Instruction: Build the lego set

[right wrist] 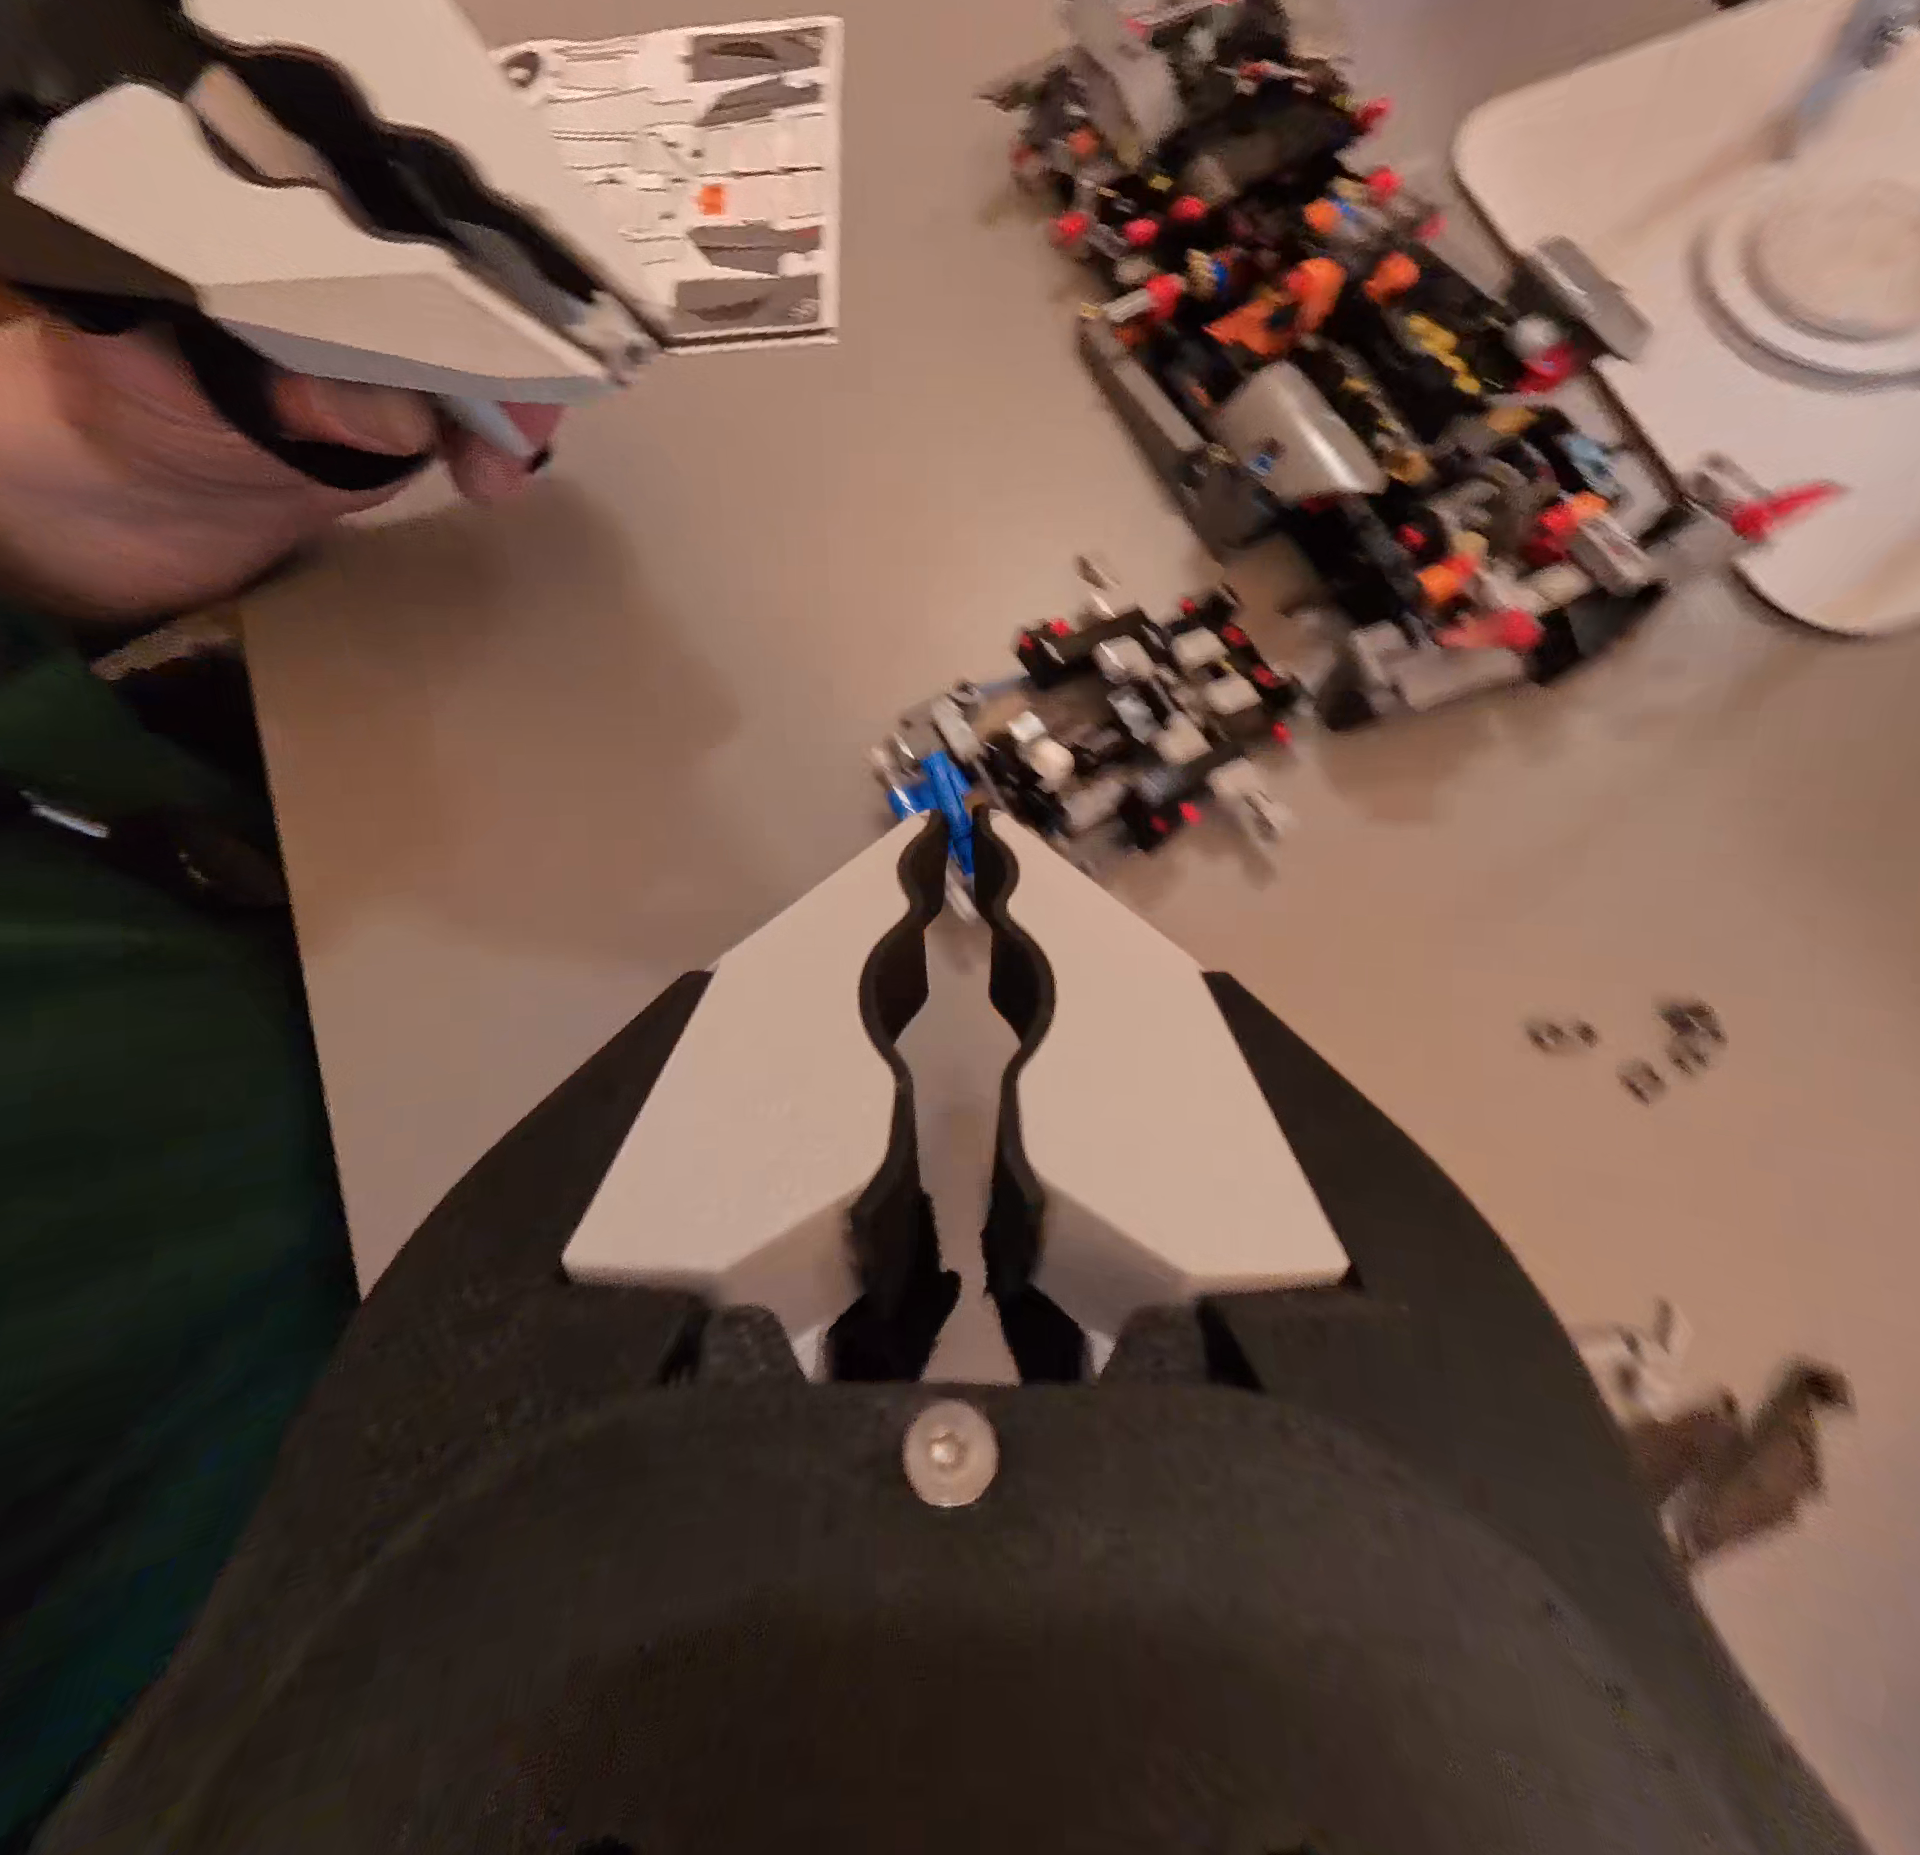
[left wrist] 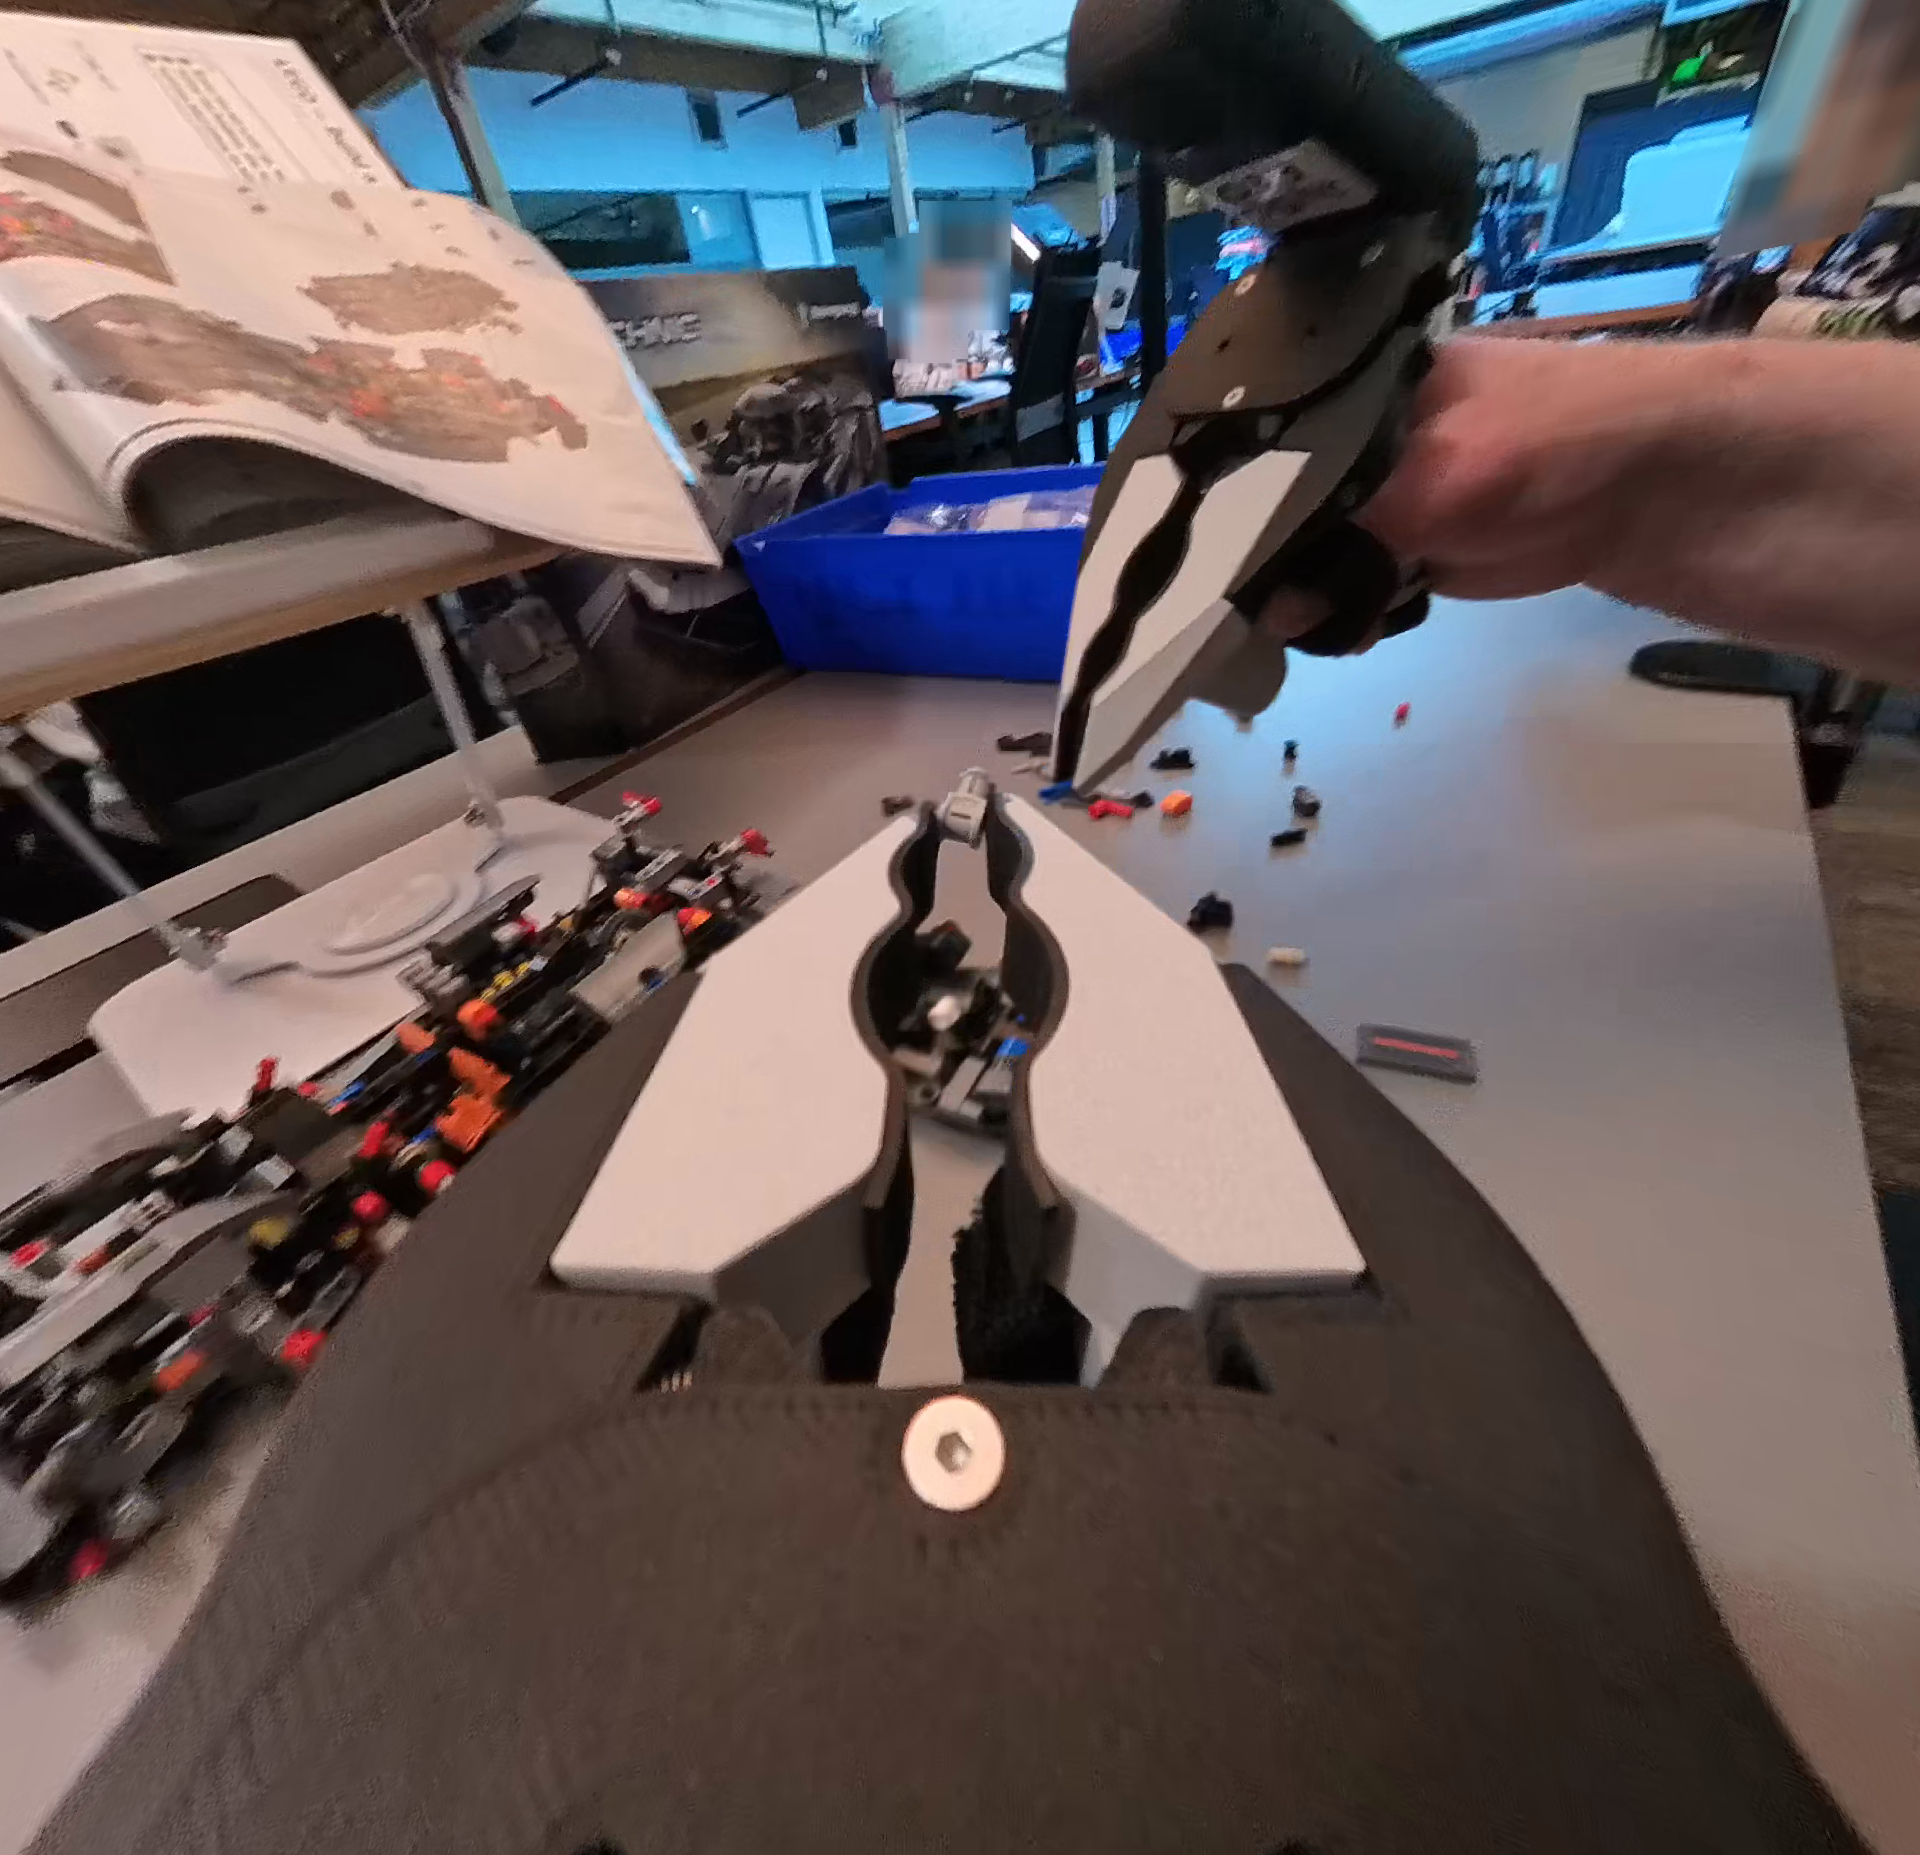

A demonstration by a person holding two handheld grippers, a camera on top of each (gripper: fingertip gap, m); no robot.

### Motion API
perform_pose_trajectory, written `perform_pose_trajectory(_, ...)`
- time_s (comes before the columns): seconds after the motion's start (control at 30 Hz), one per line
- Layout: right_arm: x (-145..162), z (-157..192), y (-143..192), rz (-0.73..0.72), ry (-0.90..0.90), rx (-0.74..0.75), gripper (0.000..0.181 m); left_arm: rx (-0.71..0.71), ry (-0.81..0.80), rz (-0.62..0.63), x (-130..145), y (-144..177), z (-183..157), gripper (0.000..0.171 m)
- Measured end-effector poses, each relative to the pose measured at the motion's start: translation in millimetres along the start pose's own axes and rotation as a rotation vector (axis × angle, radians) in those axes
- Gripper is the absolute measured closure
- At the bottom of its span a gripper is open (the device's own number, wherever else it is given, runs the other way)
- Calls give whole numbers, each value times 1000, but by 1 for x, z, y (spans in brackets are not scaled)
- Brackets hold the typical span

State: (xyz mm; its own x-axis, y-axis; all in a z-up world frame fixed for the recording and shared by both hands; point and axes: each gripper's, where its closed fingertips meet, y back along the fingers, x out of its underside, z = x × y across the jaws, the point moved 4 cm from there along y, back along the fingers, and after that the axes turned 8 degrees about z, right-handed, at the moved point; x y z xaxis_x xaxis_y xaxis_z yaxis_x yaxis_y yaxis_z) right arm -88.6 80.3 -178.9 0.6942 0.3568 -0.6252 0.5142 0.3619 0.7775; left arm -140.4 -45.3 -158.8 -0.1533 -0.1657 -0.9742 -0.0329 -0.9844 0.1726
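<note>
Above table, right tongs (right wrist: 958,837) pinch blue piece (right wrist: 943,785).

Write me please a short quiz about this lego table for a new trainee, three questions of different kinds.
1. True or false: the left gripper is empty.
2. Which colour is the small piece pinched in the right gripper? A) red B) blue C) yellow
3. In the left wrist view, which container stands at the far side of the table, behind the right gripper?

Key
1. False: it pinches a small grey piece at its tips.
2. B: a blue piece.
3. A blue bin.
</note>
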Motion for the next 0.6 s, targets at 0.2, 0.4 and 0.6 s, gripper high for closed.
perform_pose_trajectory(0.2,-23,42,-35,15,90,-129,178,-40,-3,15,11,18,16,165)
perform_pose_trajectory(0.4,-19,64,-58,110,178,-133,178,-26,21,14,19,16,16,165)
perform_pose_trajectory(0.6,-6,76,-73,183,221,-121,178,-20,39,-2,19,16,18,165)
